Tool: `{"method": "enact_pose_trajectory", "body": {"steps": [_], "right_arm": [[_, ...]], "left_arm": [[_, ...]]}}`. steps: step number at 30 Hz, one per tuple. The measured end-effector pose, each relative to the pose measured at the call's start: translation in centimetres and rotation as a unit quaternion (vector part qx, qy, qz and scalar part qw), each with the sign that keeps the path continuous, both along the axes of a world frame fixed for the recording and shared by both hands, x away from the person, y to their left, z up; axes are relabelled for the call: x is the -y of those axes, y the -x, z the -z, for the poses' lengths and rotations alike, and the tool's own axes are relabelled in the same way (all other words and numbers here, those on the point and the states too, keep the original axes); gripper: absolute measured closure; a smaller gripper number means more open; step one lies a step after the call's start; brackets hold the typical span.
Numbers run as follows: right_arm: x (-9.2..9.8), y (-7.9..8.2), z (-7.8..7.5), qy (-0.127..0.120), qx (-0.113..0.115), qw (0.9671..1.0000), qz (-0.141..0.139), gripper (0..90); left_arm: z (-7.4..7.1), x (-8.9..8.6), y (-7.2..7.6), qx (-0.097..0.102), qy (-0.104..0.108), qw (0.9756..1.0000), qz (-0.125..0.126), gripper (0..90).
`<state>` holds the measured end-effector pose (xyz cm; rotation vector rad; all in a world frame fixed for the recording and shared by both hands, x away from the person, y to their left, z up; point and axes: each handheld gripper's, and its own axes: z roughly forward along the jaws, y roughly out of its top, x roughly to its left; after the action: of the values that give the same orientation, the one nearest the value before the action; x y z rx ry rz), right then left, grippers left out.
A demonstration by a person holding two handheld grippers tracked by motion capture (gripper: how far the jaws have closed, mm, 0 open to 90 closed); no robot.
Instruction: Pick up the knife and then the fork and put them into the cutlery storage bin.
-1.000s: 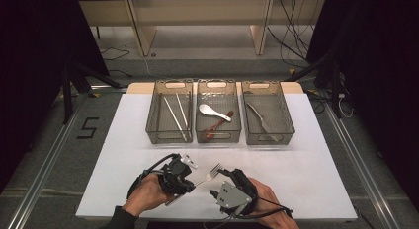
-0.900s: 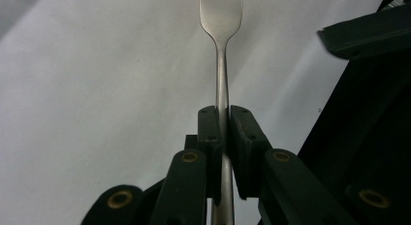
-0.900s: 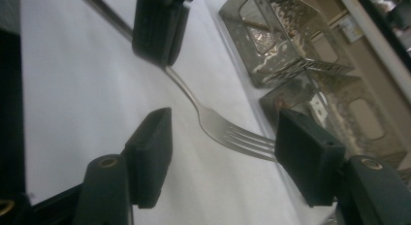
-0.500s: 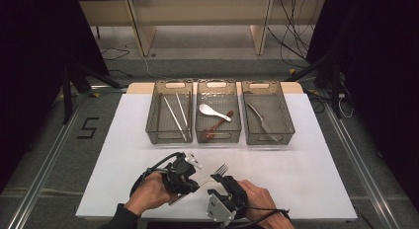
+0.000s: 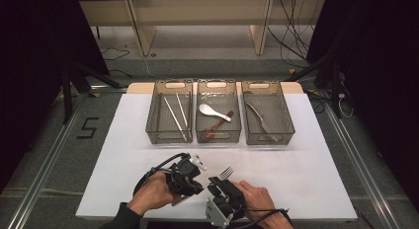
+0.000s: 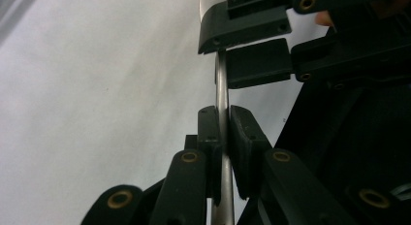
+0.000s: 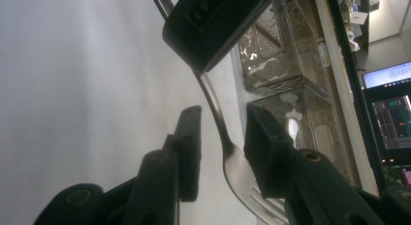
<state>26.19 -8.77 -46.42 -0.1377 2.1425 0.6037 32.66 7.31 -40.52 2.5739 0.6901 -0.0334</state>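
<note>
Fork: the fork (image 5: 226,172) is off the table, carried between your two grippers just in front of the middle bin's near wall, though well short of it.
Fork axis: in the high view its tines point up and right, toward the bins; the handle runs back and left into your left gripper.
Left gripper: your left gripper (image 5: 193,175) has its jaws pressed together on the fork's handle (image 6: 222,96); the left gripper view shows the thin steel shaft pinched between the two pads.
Right gripper: your right gripper (image 7: 220,152) straddles the fork's neck just behind the tines; its jaws have just been closing, and gaps remain between the pads and the steel.
Surface: a white table top (image 5: 316,179) lies under the fork, bare around both of your hands.
Bins: three clear bins stand in a row beyond the fork: the left bin (image 5: 169,119) holds chopsticks (image 5: 174,115), the middle bin (image 5: 218,118) a white spoon (image 5: 213,111) and a red one, the right bin (image 5: 267,119) a knife (image 5: 262,121).
Room: grey floor with a marked "5" (image 5: 88,128) lies left of the table; wooden shelf legs and cables stand beyond the bins.
View differences: the right gripper view shows a lit monitor (image 7: 392,113) past the bins; the left gripper view shows your right gripper's pads beside the shaft.
</note>
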Motion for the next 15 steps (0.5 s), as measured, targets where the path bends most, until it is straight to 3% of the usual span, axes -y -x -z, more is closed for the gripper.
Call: {"method": "enact_pose_trajectory", "body": {"steps": [7,15], "right_arm": [[0.06,0.06,0.21,0.011,0.010,0.9999,-0.005,78.6],[0.18,0.19,0.41,0.045,0.030,0.9982,-0.025,86.2]], "left_arm": [[-0.06,0.16,0.07,-0.004,-0.002,1.0000,0.006,83.0],[-0.20,0.06,-0.03,-0.010,0.008,0.9999,0.003,82.6]]}}
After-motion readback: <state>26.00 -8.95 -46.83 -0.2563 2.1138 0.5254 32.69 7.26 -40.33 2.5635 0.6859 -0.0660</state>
